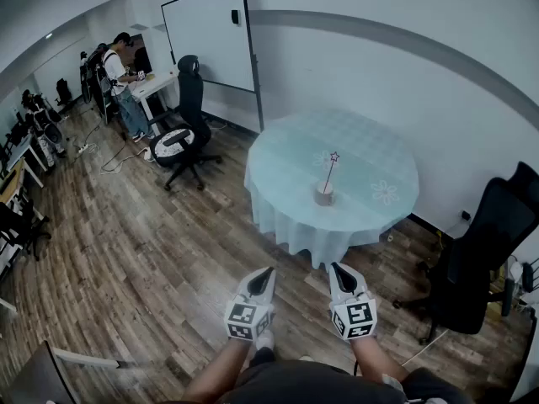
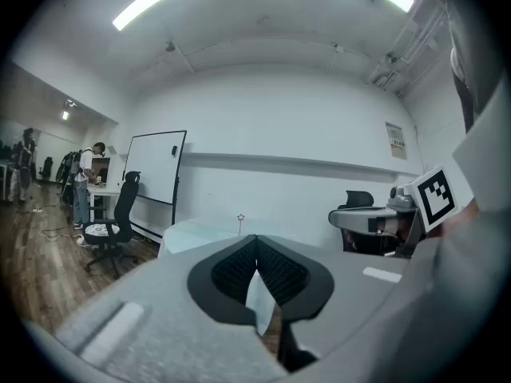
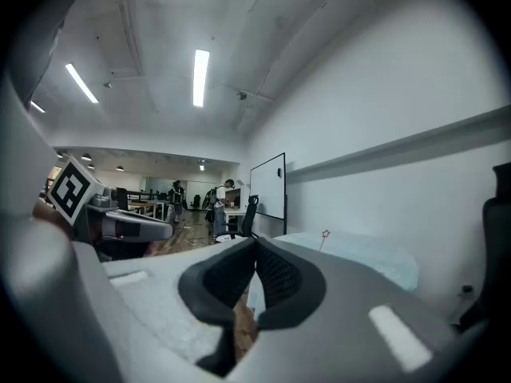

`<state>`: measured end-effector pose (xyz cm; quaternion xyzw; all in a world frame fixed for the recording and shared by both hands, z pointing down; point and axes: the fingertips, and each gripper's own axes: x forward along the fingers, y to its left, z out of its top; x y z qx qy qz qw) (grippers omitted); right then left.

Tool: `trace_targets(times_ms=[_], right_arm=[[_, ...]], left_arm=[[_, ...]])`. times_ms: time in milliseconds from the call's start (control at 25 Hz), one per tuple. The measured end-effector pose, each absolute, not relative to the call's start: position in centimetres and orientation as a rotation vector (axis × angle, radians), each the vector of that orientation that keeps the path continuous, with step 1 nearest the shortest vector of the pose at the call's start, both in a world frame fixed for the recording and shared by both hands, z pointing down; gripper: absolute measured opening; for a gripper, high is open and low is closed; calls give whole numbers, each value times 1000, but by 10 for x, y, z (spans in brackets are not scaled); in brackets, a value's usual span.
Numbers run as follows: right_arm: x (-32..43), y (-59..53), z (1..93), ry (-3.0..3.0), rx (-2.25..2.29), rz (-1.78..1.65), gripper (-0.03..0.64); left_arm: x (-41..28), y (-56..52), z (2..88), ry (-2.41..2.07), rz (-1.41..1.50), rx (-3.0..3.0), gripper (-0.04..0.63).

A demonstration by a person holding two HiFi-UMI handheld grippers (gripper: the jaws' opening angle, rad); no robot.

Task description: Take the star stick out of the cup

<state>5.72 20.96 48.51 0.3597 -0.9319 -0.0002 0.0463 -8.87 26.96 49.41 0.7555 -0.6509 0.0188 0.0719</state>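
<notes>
A thin star stick stands upright in a small tan cup near the front of a round table with a pale blue cloth. Both grippers hover over the wood floor, well short of the table. My left gripper and right gripper are each shut with nothing held. From the left gripper view the shut jaws point toward the far star stick and table. From the right gripper view the jaws are also shut, and the star stick rises over the table.
A black office chair stands left of the table and another black chair at the right by the wall. A whiteboard stands behind. A person stands at a desk far left. Cables lie on the floor there.
</notes>
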Motion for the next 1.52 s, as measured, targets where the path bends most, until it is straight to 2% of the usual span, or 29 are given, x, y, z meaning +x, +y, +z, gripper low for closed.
trace_targets(times_ms=[480, 1520], right_arm=[[57, 198, 484, -2829, 1139, -11, 3], [-58, 141, 469, -2808, 1315, 40, 3]], left_arm=[[-92, 256, 491, -1950, 62, 2290, 5], [-229, 184, 498, -1873, 21, 2343, 5]])
